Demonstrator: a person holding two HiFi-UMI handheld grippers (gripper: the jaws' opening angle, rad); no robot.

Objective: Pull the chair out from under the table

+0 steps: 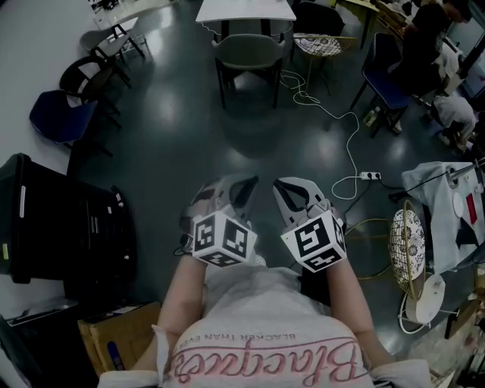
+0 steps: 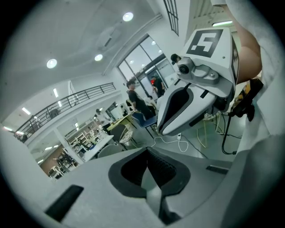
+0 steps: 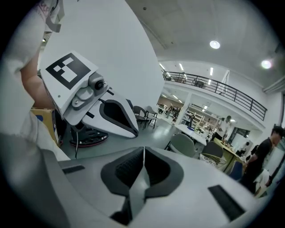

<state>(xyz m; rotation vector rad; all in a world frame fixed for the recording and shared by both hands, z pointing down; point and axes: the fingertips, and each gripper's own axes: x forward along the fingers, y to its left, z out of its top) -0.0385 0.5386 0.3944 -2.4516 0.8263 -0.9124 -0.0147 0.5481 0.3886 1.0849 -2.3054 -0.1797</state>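
A grey-green chair (image 1: 248,51) stands pushed in at a white table (image 1: 245,10) at the far top middle of the head view; the same chair (image 3: 183,143) shows small in the right gripper view. Both grippers hang close to my body, well short of the chair, over the dark floor. My left gripper (image 1: 241,187) is shut with nothing in it, its jaws meeting in the left gripper view (image 2: 147,161). My right gripper (image 1: 290,189) is shut and empty too, its jaws together in the right gripper view (image 3: 144,161).
A black cabinet (image 1: 57,223) stands at the left, a cardboard box (image 1: 120,339) near my left side. A blue chair (image 1: 61,114) and a dark chair (image 1: 91,74) are upper left. A white cable (image 1: 333,114) and power strip (image 1: 370,176) lie on the floor; wire baskets (image 1: 408,242) at right.
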